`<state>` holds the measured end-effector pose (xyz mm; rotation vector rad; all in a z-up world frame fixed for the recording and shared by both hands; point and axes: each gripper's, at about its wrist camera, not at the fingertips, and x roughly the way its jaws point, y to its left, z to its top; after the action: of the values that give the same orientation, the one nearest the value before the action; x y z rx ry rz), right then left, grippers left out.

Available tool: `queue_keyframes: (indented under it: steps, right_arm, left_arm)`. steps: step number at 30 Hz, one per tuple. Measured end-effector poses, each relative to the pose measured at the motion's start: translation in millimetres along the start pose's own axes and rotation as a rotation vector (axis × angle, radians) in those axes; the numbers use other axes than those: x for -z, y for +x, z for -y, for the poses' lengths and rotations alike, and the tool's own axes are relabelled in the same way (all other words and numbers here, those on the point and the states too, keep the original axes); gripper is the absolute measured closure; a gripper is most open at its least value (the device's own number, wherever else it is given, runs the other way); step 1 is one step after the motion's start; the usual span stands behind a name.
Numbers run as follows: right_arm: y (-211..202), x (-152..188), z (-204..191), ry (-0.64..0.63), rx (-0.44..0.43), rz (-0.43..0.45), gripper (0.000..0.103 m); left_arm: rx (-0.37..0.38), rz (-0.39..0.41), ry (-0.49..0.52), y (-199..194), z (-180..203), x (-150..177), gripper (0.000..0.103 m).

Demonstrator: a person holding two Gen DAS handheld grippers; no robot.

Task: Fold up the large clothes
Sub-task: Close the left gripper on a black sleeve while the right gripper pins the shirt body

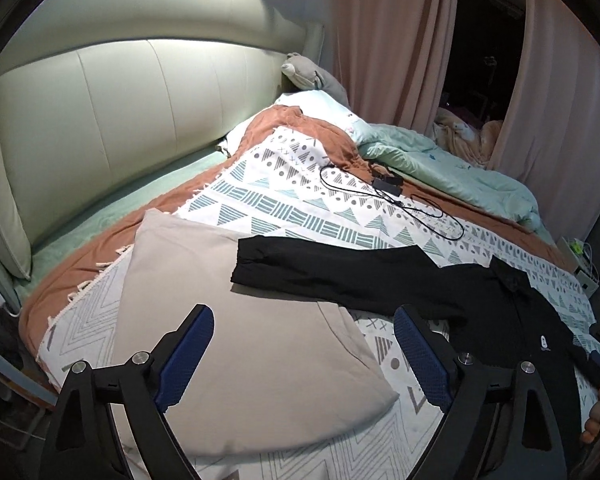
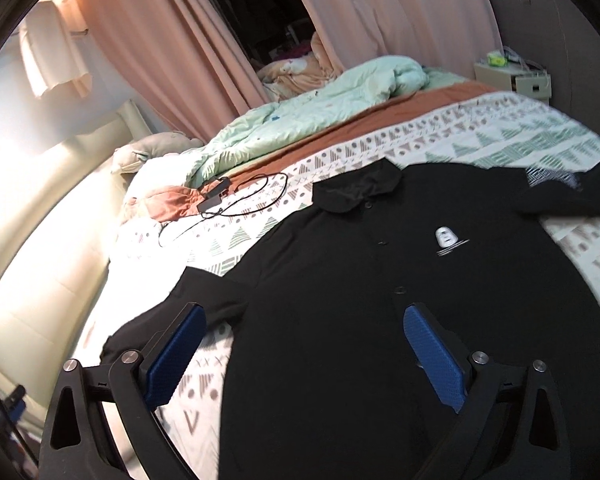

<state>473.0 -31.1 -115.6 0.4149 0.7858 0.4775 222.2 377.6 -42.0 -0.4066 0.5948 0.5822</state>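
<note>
While we look along the left gripper point(image 1: 302, 354), its blue pads stand wide apart with nothing between them, above a beige pillow point(image 1: 236, 320) at the near-left part of the bed point(image 1: 80, 240). The shirt point(image 1: 500, 312) lies to the right on the patterned blanket point(image 1: 300, 208), one sleeve point(image 1: 300, 268) stretched flat across the pillow's far edge. A black cable point(image 1: 392, 196) sits further toward the head of the bed. From the right gripper point(image 2: 304, 354), also spread open and empty, we see the shirt face up, collar point(image 2: 360, 188) toward the duvet point(image 2: 300, 116), logo point(image 2: 446, 238) showing. The pads hang over the shirt's body and the same sleeve. We judge the risks thus: a pinch at the sleeve may catch the pillow cover beneath, and dragging the shirt may bunch the loose blanket, spoiling a clean fold.
</note>
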Motion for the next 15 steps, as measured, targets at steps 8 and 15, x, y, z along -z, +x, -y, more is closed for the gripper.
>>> queue_keyframes:
  steps: [8,15]
  right_arm:
    - [74,2,-12,0.017,-0.036,-0.077,0.024]
    - [125,2,-20,-0.031,-0.010,-0.166,0.025]
  left_arm:
    - [-0.030,-0.097,-0.099,77,-28,-22,0.015]
    - [-0.085,-0.191,-0.194,154,-60,-27,0.017]
